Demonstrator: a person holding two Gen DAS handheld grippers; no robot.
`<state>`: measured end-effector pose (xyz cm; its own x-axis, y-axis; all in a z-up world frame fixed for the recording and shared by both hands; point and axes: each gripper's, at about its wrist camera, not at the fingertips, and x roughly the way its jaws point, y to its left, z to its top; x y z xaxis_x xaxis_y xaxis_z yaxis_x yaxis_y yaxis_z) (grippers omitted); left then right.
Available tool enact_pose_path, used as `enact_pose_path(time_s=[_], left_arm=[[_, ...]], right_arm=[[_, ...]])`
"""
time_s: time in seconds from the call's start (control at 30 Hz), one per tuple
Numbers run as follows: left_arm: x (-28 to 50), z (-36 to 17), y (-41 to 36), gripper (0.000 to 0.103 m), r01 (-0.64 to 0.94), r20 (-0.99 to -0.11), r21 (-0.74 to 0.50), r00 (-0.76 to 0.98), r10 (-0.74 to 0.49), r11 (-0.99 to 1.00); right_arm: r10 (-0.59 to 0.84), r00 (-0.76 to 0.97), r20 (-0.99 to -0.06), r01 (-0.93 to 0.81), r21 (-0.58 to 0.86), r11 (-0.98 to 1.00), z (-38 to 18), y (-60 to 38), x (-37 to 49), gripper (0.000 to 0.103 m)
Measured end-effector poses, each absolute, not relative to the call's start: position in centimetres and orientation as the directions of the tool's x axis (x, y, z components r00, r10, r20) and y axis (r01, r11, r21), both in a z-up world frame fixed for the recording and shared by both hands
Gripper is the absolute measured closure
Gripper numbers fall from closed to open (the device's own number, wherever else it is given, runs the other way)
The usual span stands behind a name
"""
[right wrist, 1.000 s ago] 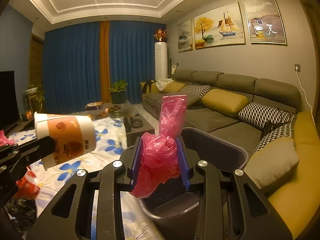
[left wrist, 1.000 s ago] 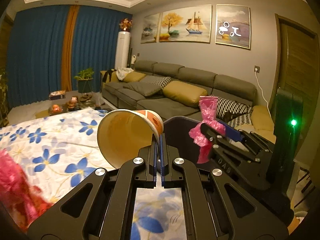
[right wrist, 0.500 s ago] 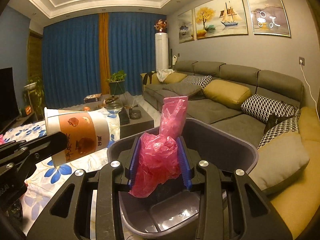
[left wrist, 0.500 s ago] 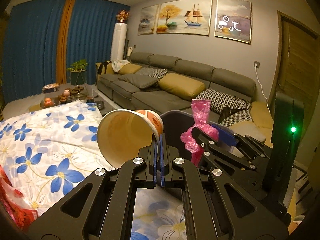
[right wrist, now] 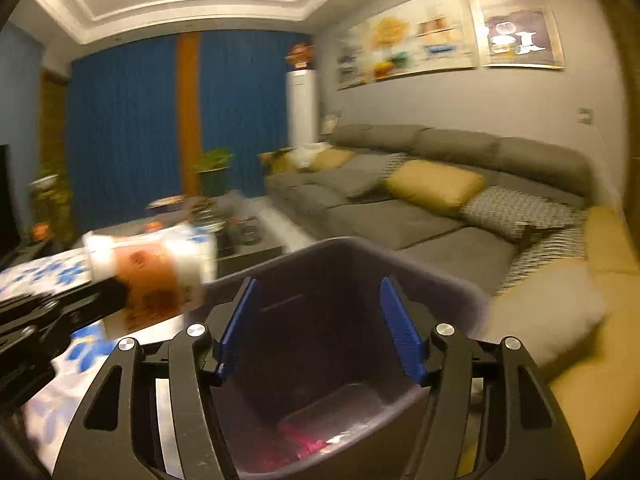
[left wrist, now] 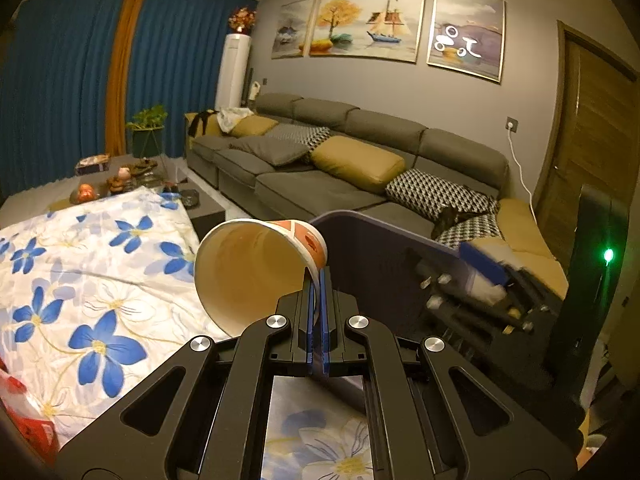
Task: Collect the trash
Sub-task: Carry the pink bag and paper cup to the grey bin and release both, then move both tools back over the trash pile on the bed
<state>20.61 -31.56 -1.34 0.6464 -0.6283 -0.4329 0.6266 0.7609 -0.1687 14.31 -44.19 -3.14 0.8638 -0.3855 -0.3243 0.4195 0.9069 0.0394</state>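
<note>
trash over the bin; one piece dropped, one pinched

right gripper (right wrist: 320, 328) with jaws just opened wide, nothing between them; pink bag (right wrist: 304, 446) lying on the floor of the dark bin (right wrist: 448, 280); left gripper (left wrist: 318, 300) clamped on the rim of the paper cup (left wrist: 256, 268), tipped sideways beside the bin's edge

Both wrist cameras look forward and slightly down, close above the dark plastic bin (left wrist: 372, 240) (right wrist: 440, 280), toward the grey sofa (left wrist: 360, 148) (right wrist: 440, 152) beyond; both views share them.
</note>
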Motion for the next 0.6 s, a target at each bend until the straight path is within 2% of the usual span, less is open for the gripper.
enact_pose_path(time_s=[0.13,0.37,0.43,0.47,0.5,0.6], left_arm=[[21.0,-2.1,-33.4,0.101,0.657,-0.460,-0.185,0.599,-0.655,0.731],[20.8,-3.6,-36.5,0.098,0.703,-0.504,-0.158,0.546,-0.669,0.693],[21.0,-3.9,-36.4,0.076,0.693,-0.518,-0.145,0.555,-0.651,0.706],[20.9,-4.0,-35.8,0.054,0.681,-0.513,-0.147,0.568,-0.644,0.718],[20.8,-3.9,-35.2,0.038,0.668,-0.499,-0.152,0.584,-0.640,0.729],[20.1,-3.2,-32.8,0.029,0.613,-0.460,-0.156,0.649,-0.606,0.775]], right_arm=[[-0.431,0.856,-0.286,0.473,0.093,0.876,-2.2,-45.3,12.2,0.035],[-0.439,0.860,-0.261,0.474,0.092,0.876,-1.9,-44.7,10.6,0.033],[-0.437,0.862,-0.258,0.473,0.097,0.876,-1.6,-44.9,10.3,0.033],[-0.436,0.863,-0.256,0.472,0.099,0.876,-1.5,-44.8,10.1,0.033],[-0.436,0.863,-0.254,0.472,0.100,0.876,-1.4,-44.9,10.1,0.033],[-0.425,0.870,-0.249,0.460,0.105,0.882,-1.1,-44.5,9.5,0.031]])
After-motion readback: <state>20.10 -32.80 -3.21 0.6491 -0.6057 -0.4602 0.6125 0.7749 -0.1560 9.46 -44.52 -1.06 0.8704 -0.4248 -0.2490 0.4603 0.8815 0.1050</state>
